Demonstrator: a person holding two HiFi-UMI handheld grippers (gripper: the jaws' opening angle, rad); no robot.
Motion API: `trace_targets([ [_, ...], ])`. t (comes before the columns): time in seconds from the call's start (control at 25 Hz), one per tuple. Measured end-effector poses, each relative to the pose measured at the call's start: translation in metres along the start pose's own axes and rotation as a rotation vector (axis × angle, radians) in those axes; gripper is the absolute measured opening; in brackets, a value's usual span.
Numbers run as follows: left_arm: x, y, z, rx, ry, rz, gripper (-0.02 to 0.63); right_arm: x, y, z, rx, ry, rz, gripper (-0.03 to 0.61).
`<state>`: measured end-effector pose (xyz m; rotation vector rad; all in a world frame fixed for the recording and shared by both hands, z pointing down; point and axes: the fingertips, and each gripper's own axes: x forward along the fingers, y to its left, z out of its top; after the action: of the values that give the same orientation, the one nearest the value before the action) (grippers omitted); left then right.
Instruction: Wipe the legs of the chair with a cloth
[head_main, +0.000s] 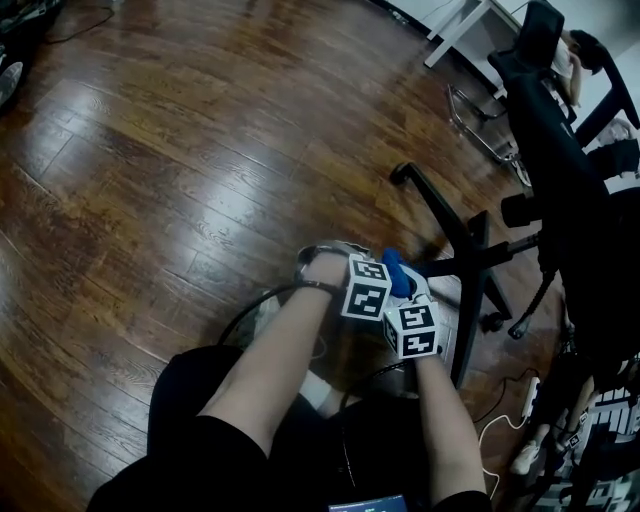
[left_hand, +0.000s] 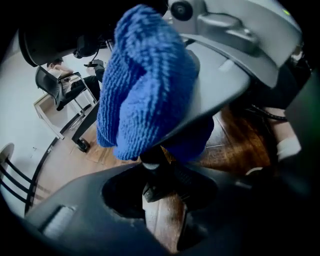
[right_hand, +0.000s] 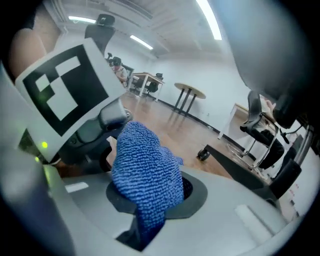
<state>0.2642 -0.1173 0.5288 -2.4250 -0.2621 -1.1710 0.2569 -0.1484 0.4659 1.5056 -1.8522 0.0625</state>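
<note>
Your right gripper (right_hand: 137, 232) is clenched on the blue nubbly cloth (right_hand: 145, 175), which rises out of the slot between its jaws in a loose bunch. Your left gripper (left_hand: 162, 212) is released: its jaws stand apart, with bare boards showing through the gap, and it grips nothing. In the head view both grippers sit close together, low over the dark wooden plank floor (head_main: 150, 150). The cloth (head_main: 395, 268) is just beside the hub of the black swivel chair (head_main: 565, 190), near where its flat black legs (head_main: 450, 225) meet. I judge the wiping to be early or between strokes. The cloth is gathered up rather than spread along a leg, and no leg looks any different from the others, so treat all of them as left to do. Several things are hard to read. The marker cubes (head_main: 388, 305) cover the spot where cloth and leg might meet, so I cannot tell whether they touch. The legs on the far side are lost under the seat and in shadow. A small dark shape beyond your left jaws is too murky to name. The right gripper view is mostly filled by the cloth.
</note>
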Motion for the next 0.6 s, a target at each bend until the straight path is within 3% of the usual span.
trace_targets([
  [0.16,0.0,0.0,-0.001,-0.005,-0.017,-0.007,0.152,0.003,-0.022,-0.007,-0.048,0.002,-0.031,0.067],
  [0.36,-0.001,0.0,0.002,-0.015,-0.059,-0.021,0.152,-0.009,-0.105,-0.025,0.067,-0.036,-0.188,0.067],
  [0.6,-0.003,0.001,0.004,-0.022,-0.095,-0.037,0.152,-0.033,-0.211,-0.061,0.218,0.026,-0.39,0.067],
])
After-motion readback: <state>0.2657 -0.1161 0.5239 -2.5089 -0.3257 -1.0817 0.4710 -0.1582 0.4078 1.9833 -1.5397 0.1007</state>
